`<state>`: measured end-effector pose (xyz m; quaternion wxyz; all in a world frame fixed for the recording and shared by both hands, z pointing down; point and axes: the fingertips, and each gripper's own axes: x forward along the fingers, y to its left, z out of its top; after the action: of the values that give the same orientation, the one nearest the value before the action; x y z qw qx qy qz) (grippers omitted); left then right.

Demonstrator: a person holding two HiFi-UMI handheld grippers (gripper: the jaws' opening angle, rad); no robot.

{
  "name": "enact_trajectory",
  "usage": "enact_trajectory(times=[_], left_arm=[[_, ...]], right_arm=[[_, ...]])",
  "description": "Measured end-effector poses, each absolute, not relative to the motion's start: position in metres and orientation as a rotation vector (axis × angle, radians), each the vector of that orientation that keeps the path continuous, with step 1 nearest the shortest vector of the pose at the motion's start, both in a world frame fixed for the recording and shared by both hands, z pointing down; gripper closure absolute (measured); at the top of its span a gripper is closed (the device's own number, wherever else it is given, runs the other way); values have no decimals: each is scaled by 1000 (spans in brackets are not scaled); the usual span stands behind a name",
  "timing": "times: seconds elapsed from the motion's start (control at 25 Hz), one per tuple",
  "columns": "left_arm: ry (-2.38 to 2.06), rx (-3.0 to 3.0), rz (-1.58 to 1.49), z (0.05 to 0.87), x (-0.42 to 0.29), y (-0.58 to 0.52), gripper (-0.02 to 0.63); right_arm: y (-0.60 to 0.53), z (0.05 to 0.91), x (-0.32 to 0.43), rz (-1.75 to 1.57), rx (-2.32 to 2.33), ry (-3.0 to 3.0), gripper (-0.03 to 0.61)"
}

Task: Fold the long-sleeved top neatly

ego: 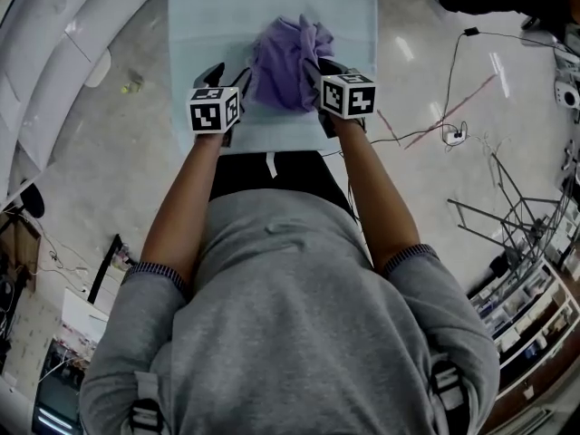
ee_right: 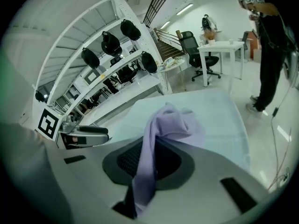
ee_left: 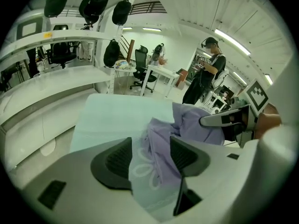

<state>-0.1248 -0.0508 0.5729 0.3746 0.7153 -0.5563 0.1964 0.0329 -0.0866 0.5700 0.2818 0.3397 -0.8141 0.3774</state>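
Note:
A lilac long-sleeved top (ego: 285, 62) lies bunched in a heap on the pale green table (ego: 208, 25). My right gripper (ego: 328, 69) is at the heap's right side. In the right gripper view it (ee_right: 147, 160) is shut on a narrow pinched fold of the top (ee_right: 175, 122), which rises from the jaws and drapes forward. My left gripper (ego: 228, 72) is at the heap's left edge. In the left gripper view its jaws (ee_left: 150, 155) stand wide, and a loose flat piece of the top (ee_left: 196, 125) with a white flower pattern lies between the pads, unpinched.
The table's near edge is just behind both grippers. A person in dark clothes (ee_left: 208, 73) stands beyond the table's far right. Cables (ego: 453, 134) and a metal rack (ego: 517, 225) are on the floor to the right; curved white shelving (ego: 54, 62) runs along the left.

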Motion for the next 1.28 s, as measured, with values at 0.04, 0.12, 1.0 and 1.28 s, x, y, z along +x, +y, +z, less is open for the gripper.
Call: enact_trajectory(times=[0.04,0.12,1.0,1.28], left_arm=[[-1426,1820,501,576,-132,-47,333],[-1429,1796,497,583,-144,-38,331],[-1483,1668,474,615,-221,3,347],[-1521,1645,477,612,-240,4,356]], right_arm=[[-88,574,25,1012,922,-2175,518],[-88,585,12,1026,938,-2162,518],[-43,645,-138,1129,638,-2245,308],[-33,615,-170,1148,450,-2422,258]])
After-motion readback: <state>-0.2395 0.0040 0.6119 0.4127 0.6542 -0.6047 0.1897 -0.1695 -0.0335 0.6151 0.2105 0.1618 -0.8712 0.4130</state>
